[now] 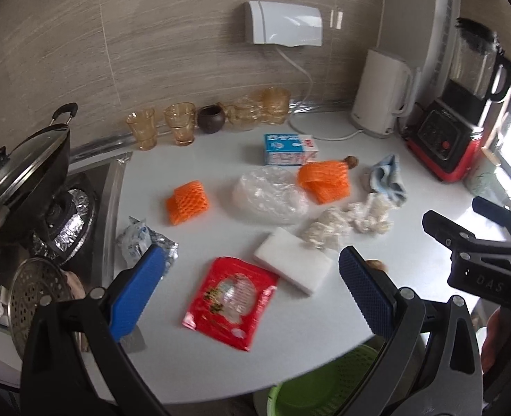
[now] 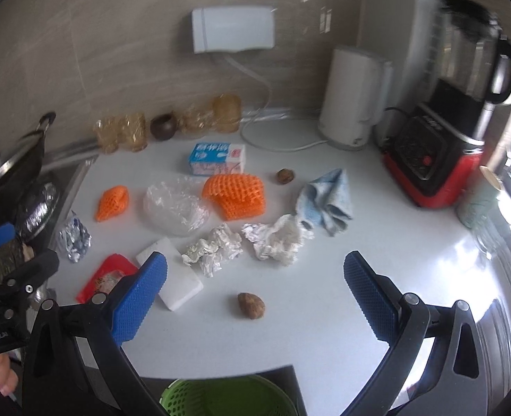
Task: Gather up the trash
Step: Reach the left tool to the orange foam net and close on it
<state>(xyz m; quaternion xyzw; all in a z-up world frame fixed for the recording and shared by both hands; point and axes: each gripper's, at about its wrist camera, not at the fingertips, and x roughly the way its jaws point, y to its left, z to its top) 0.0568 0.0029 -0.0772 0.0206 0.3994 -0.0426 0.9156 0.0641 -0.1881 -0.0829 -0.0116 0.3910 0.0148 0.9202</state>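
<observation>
Both the left claw (image 1: 252, 284) and the right claw (image 2: 255, 286) hang wide and empty above the white worktop (image 2: 411, 242). Trash is scattered there: a red packet (image 1: 231, 294), orange foam nets (image 2: 236, 196), crumpled foil (image 2: 213, 248); a green basket (image 2: 227, 397) sits below the near edge

The left gripper (image 1: 248, 284) has black, curved arms with round silver screws at the joints, and its jaws carry blue pads with a fine grid texture. The right gripper (image 2: 255, 289) has the same build. Its black body shows the white letters "DAS" in the left wrist view; the left one shows "GenRobot.AI".
</observation>
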